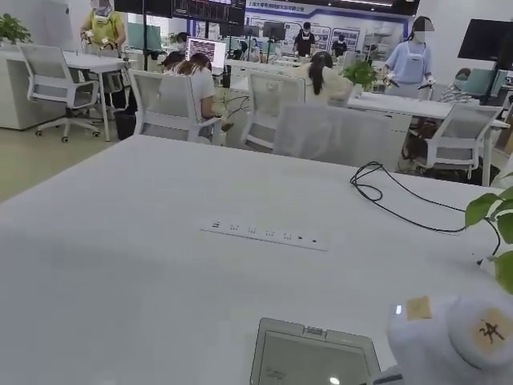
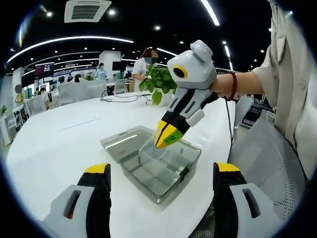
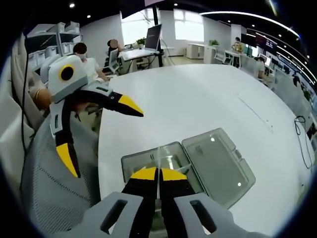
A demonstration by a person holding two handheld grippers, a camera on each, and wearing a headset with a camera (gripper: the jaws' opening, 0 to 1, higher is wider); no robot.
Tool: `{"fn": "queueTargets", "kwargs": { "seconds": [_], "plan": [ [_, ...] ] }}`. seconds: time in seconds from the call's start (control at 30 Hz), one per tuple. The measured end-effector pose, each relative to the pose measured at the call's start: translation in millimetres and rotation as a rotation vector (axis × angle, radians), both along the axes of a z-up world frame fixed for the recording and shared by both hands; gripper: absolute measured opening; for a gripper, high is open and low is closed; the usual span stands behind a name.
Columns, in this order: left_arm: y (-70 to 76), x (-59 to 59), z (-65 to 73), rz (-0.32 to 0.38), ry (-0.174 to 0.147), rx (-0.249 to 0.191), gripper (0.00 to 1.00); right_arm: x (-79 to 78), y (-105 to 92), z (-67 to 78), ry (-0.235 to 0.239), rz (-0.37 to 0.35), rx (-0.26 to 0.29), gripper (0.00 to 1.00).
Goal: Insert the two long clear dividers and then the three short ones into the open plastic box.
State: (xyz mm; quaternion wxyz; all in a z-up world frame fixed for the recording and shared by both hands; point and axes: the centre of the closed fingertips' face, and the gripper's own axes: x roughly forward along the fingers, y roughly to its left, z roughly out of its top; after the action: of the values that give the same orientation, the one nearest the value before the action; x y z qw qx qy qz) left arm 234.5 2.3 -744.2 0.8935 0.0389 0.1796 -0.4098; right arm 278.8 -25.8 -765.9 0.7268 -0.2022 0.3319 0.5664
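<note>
The open clear plastic box (image 2: 157, 174) sits near the table's edge with its lid (image 2: 120, 143) laid flat beside it. My right gripper (image 2: 165, 139) hangs tip-down over the box and is shut on a thin clear divider (image 3: 158, 154) that stands just above the tray (image 3: 141, 161). From the right gripper's own camera the lid (image 3: 218, 163) lies to the right. My left gripper (image 2: 161, 168) is held back from the box, wide open and empty; it is also seen at the left as the left gripper (image 3: 99, 131). In the head view the lid (image 1: 313, 353) lies at the bottom edge beside a gripper's white housing (image 1: 453, 329).
An inset socket strip (image 1: 264, 235) lies mid-table, with a black cable (image 1: 401, 204) and a leafy plant (image 1: 497, 220) at the right. White chairs (image 1: 172, 108) and people stand beyond the far edge. The near table edge (image 2: 198, 218) runs close to the box.
</note>
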Motion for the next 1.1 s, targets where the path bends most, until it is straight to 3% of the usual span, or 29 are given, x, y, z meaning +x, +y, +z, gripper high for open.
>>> {"fn": "queueTargets", "kwargs": {
  "seconds": [0.13, 0.23, 0.3, 0.63, 1.1],
  "plan": [
    [2.0, 0.9, 0.4, 0.007, -0.001, -0.004, 0.86, 0.1, 5.3, -0.8, -0.002, 0.039, -0.049, 0.02],
    [2.2, 1.4, 2.8, 0.01, -0.002, -0.018, 0.84, -1.0, 9.7, -2.6, -0.036, 0.097, -0.084, 0.02],
    [3.5, 2.4, 3.8, 0.015, -0.014, -0.014, 0.85, -2.9, 15.3, -2.8, -0.044, 0.108, -0.082, 0.02],
    [4.3, 2.5, 1.3, 0.016, -0.008, -0.002, 0.85, -4.5, 25.8, -13.1, -0.091, 0.184, -0.115, 0.02],
    [6.1, 3.5, -1.5, 0.025, 0.0, 0.012, 0.84, -6.1, 32.2, -28.5, -0.087, 0.261, -0.131, 0.02]
  ]
}}
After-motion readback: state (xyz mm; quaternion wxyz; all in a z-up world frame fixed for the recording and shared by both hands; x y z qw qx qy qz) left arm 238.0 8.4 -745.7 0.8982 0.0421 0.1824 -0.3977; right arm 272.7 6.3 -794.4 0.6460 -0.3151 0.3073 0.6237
